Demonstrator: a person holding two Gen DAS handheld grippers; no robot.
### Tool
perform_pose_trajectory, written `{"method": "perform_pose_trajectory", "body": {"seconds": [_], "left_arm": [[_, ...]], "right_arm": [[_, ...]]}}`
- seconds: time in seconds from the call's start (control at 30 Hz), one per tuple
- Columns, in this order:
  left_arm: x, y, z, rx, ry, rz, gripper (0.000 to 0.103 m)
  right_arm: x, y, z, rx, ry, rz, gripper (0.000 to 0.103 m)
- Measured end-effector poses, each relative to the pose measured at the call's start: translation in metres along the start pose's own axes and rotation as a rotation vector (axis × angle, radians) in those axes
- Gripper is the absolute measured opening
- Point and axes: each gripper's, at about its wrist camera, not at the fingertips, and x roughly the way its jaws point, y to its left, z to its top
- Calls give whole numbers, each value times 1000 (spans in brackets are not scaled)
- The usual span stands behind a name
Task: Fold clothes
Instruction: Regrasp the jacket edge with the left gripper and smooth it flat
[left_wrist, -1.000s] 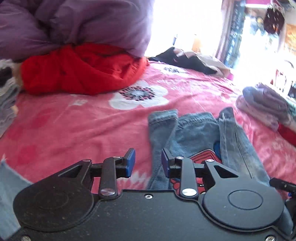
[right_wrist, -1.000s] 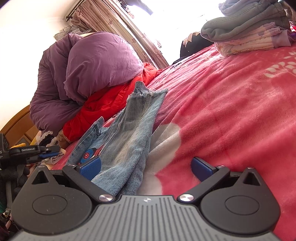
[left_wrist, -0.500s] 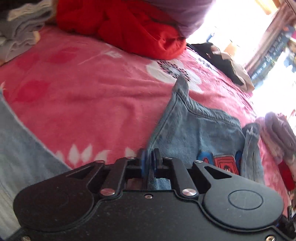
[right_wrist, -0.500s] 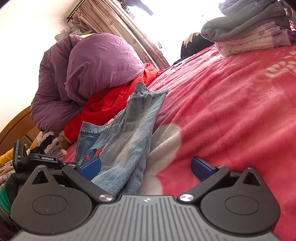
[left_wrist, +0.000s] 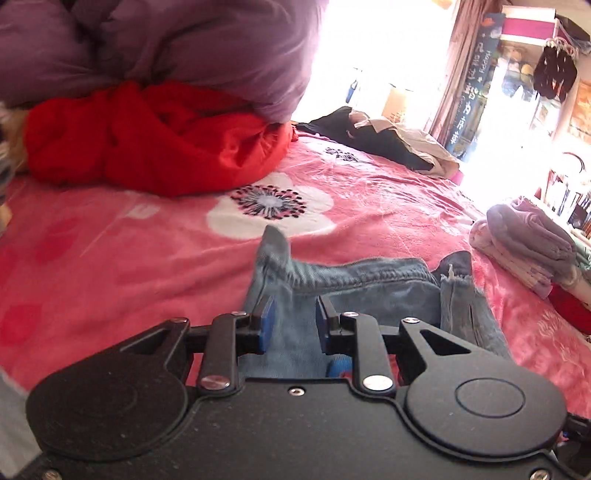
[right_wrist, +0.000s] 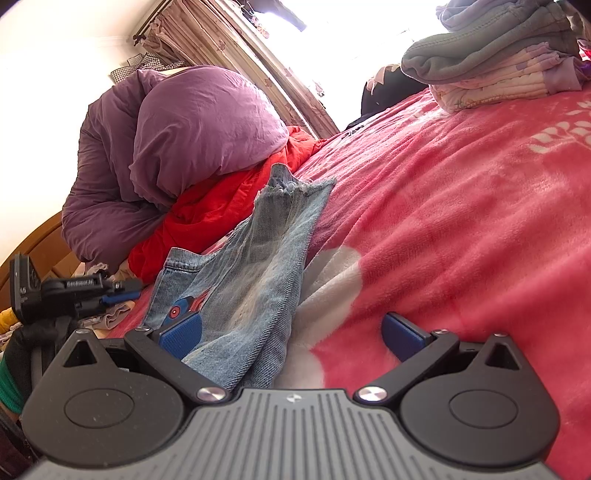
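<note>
A small pair of faded blue denim jeans (left_wrist: 362, 291) with a red-and-blue cartoon patch lies folded on a bed covered by a pink fleece blanket (left_wrist: 110, 251) printed with white flowers. In the left wrist view, the left gripper (left_wrist: 291, 325) hangs low over the near end of the jeans, its blue-padded fingers (left_wrist: 266, 325) set a narrow way apart with denim showing in the gap between them; neither pad visibly presses the cloth. One corner of the denim stands up in a peak just beyond the fingers, and a frayed leg hem lies to the right.

In the right wrist view, the right gripper (right_wrist: 295, 332) sits close to the blanket with its fingers spread wide. The left finger pad (right_wrist: 181, 334) lies against the edge of the jeans (right_wrist: 251, 280), while the right pad rests over bare blanket. The frayed hem points away toward the far end of the bed.

At the far left, a bulky purple quilt (left_wrist: 177, 48) is piled on a crumpled red padded garment (left_wrist: 147, 144). Dark clothing (left_wrist: 373, 136) lies far across the bed by the bright window. On the right, a stack of folded grey and lilac clothes (right_wrist: 509, 55) rests on the blanket, well apart from the jeans.
</note>
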Motion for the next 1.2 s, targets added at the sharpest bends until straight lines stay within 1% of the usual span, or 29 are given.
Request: {"method": "perform_pose_trajectory", "body": {"seconds": [0.03,0.07,0.1,0.13,0.17,0.2,0.27,0.3,0.37,0.4,0.43,0.47,0.53,0.57,0.6,0.63,0.67,0.73,0.8,0.9,0.93,0.97,1.0,1.07,1.1,1.17,1.2], "left_arm": [[10,0,5,3,9,1,21],[23,2,9,-7,31,21,21],[39,7,12,-35,84,56,21],[58,17,13,-77,164,95,21],[74,28,11,-127,228,116,20],[80,40,10,-193,244,104,16],[76,61,13,-344,243,52,13],[71,67,16,-399,227,25,13],[56,69,20,-420,126,-33,14],[50,69,22,-420,83,-54,16],[51,68,23,-413,68,-54,18],[58,67,23,-391,85,-37,21],[79,64,20,-331,175,35,21],[81,64,20,-326,175,66,15],[77,65,24,-347,165,78,14],[67,66,26,-369,134,82,14],[56,64,27,-368,101,86,20],[29,60,23,-319,71,94,22],[-1,58,10,-301,51,100,22],[-48,62,-18,-323,41,128,22],[-65,64,-29,-330,30,155,22],[-82,68,-40,-339,17,199,23],[-99,74,-52,-353,9,257,26],[-128,91,-72,-431,-8,366,29],[-140,102,-82,-496,-16,390,31],[-161,121,-99,-639,-27,402,38],[-169,126,-107,-693,-36,398,39]], "right_arm": [[0,0,0,0,0,0,103],[0,0,0,0,0,0,103],[0,0,0,0,-1,1,103],[1,0,0,1,-1,2,103],[1,0,0,1,-1,3,103],[1,-1,0,1,-2,3,103],[1,-1,0,2,-2,5,103],[1,-1,-1,2,-3,6,103],[1,-2,-1,4,-6,10,103],[1,-2,-1,5,-7,11,103],[1,-2,-1,4,-7,11,103],[1,-3,-1,5,-7,12,103],[0,-3,-1,6,-8,13,103],[0,-3,-1,6,-8,13,103],[0,-3,0,6,-7,13,103],[0,-2,0,6,-7,12,103],[0,-2,-1,5,-7,11,103],[1,-1,-1,4,-6,10,103],[1,-1,-1,5,-6,10,103],[1,0,-1,5,-5,8,103],[1,0,-1,5,-4,8,103],[1,0,-1,5,-3,7,103],[1,0,0,5,-2,7,103],[1,0,1,5,-1,6,103],[0,0,1,4,0,4,103],[0,1,2,3,3,1,103],[0,1,2,2,4,-1,103]]}}
